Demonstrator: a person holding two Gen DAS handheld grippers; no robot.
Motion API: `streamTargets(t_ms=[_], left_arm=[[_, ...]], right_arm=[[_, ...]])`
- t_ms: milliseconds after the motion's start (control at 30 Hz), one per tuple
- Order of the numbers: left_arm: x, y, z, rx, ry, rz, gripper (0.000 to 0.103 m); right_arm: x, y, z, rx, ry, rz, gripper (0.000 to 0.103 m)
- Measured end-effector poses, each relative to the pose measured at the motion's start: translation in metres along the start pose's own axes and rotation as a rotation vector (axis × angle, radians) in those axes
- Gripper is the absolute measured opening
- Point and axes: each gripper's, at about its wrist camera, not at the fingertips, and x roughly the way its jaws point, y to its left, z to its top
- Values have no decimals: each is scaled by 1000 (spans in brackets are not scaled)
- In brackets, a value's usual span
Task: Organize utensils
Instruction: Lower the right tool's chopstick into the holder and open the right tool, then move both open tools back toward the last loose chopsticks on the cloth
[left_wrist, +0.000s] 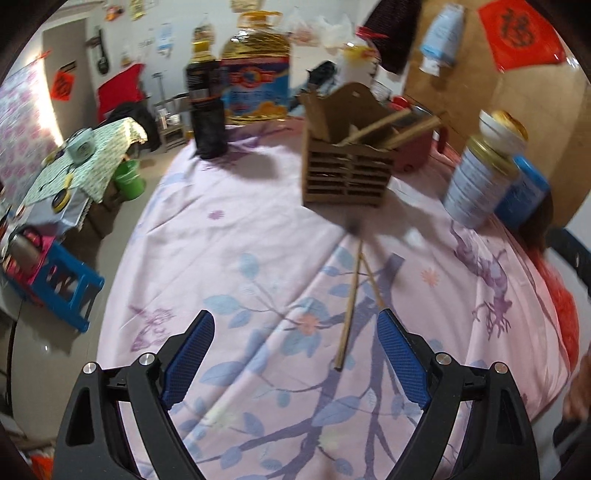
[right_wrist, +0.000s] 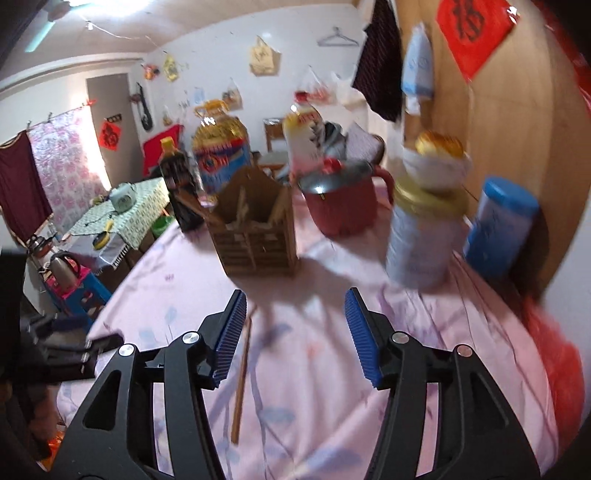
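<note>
A brown slatted wooden utensil holder (left_wrist: 347, 173) (right_wrist: 255, 229) stands on the pink flowered tablecloth (left_wrist: 229, 258), with several chopsticks (left_wrist: 380, 129) leaning in it. Two loose chopsticks (left_wrist: 350, 302) lie crossed on the cloth in front of it. My left gripper (left_wrist: 295, 317) hangs open just above their near ends, holding nothing. In the right wrist view one loose chopstick (right_wrist: 242, 376) lies beside the left finger (right_wrist: 231, 332). My right gripper (right_wrist: 295, 295) is open and empty, short of the holder.
Behind the holder stand a dark sauce bottle (left_wrist: 207, 110), a big oil jug (left_wrist: 256, 70) and a red lidded pot (right_wrist: 343, 199). A tin topped by a bowl (right_wrist: 424, 225) and a blue canister (right_wrist: 498, 229) stand at the right, against a wooden panel (right_wrist: 517, 129).
</note>
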Motion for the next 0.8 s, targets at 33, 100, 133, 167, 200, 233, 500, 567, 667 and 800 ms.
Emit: streamTargets(t_ms=[33,100,133,167,200,233,500,567,667,800], left_arm=[[3,-2,0,11,4,-4,88],[10,-6,-1,37,15,-12,89],[14,-6,-2,47,24,-16,89],[16,-5,-4,55,33,-19,89],[18,-4,-6,66,43,-21,89],[20,-2,-7,73,49,-22,89],[45,11,-16,124,103,-50,89],[50,10,-19,128,111,-57,89],[60,8,-21,117,121,-60,89],[74,2,-24,87,128,-37,89]], right_arm=[[0,0,-7,7,13,-11,59],[0,2,-20,23,49,-30,59],[0,2,-27,35,66,-37,59],[1,3,-32,46,82,-41,59],[1,6,-39,61,98,-46,59],[1,9,-44,71,110,-54,59],[-12,39,-73,72,169,-121,61],[-17,45,-77,43,178,-139,63],[-23,49,-78,-37,185,-158,65],[-26,47,-72,-133,158,-179,74]])
